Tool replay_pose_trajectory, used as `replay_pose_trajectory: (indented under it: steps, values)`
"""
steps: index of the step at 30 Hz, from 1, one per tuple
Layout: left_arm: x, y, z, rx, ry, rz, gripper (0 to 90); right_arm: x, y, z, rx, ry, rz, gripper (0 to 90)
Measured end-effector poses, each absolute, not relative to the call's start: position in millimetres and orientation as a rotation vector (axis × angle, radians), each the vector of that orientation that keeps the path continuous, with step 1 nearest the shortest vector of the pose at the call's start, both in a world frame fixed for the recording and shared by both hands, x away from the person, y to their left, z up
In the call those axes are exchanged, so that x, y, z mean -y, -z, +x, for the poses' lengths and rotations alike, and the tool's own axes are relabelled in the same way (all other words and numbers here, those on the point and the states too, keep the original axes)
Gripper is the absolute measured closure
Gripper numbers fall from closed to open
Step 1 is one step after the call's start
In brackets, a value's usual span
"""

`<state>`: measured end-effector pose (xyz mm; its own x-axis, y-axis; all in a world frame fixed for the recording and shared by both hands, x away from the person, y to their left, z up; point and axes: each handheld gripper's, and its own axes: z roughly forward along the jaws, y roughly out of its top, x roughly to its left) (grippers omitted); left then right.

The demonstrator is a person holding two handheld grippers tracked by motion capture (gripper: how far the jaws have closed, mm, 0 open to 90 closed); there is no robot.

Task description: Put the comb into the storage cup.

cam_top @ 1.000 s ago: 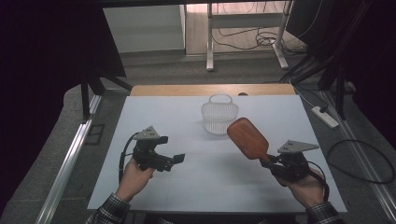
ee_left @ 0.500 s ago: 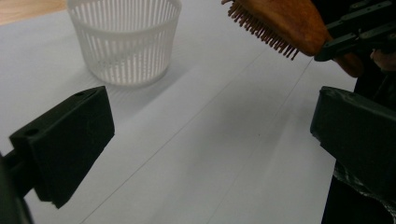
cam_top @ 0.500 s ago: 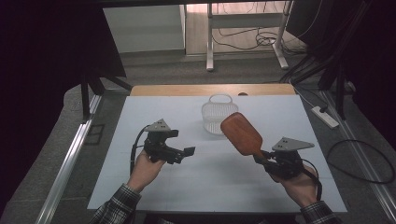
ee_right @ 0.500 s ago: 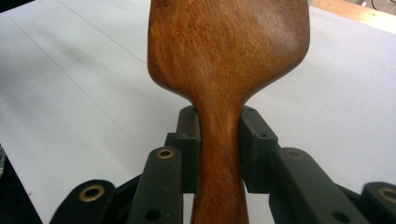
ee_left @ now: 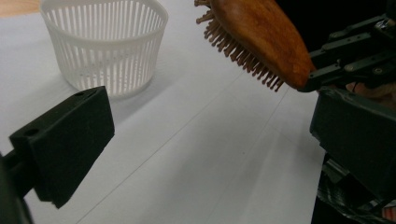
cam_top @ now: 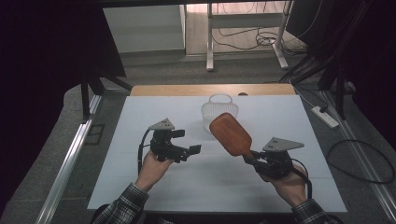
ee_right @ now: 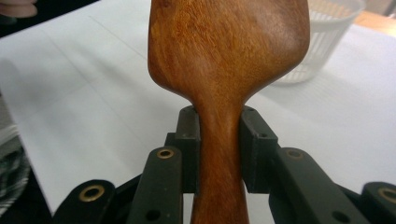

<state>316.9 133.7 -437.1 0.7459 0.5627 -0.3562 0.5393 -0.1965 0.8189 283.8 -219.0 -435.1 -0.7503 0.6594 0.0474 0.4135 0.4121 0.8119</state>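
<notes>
A wooden hairbrush hangs above the white table, its bristles facing down. My right gripper is shut on its handle, at the right of the high view. In the right gripper view the two pads press on the handle of the brush from both sides. My left gripper stands open with nothing in it, a little left of the brush head. The left gripper view looks between its wide jaws at the brush and the right gripper. A white slatted basket stands behind the brush.
The basket is upright and looks empty; in the right gripper view it sits behind the brush head. A wooden strip borders the table's far edge. Cables and a power strip lie on the floor to the right.
My left gripper has moved right and a little away from the person, toward the table's middle. The right gripper has carried the brush slightly left, so the two stand closer together.
</notes>
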Motion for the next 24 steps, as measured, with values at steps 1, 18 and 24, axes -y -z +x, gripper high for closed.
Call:
replay_pose_trajectory:
  steps: [1, 18, 24]
  values:
    - [-133.8, 438.1, 317.4, -0.854, -0.019, 1.846, 0.0, 217.1, 435.8, 283.5, -2.389, -1.260, 0.936, 72.1]
    - [-127.7, 445.1, 320.8, -0.846, 0.060, 1.790, 0.0, 195.1, 440.9, 281.5, -2.409, -1.356, 0.859, 72.1]
    - [-123.6, 446.5, 323.0, -0.847, 0.084, 1.772, 0.0, 186.9, 443.2, 280.6, -2.422, -1.387, 0.842, 72.1]
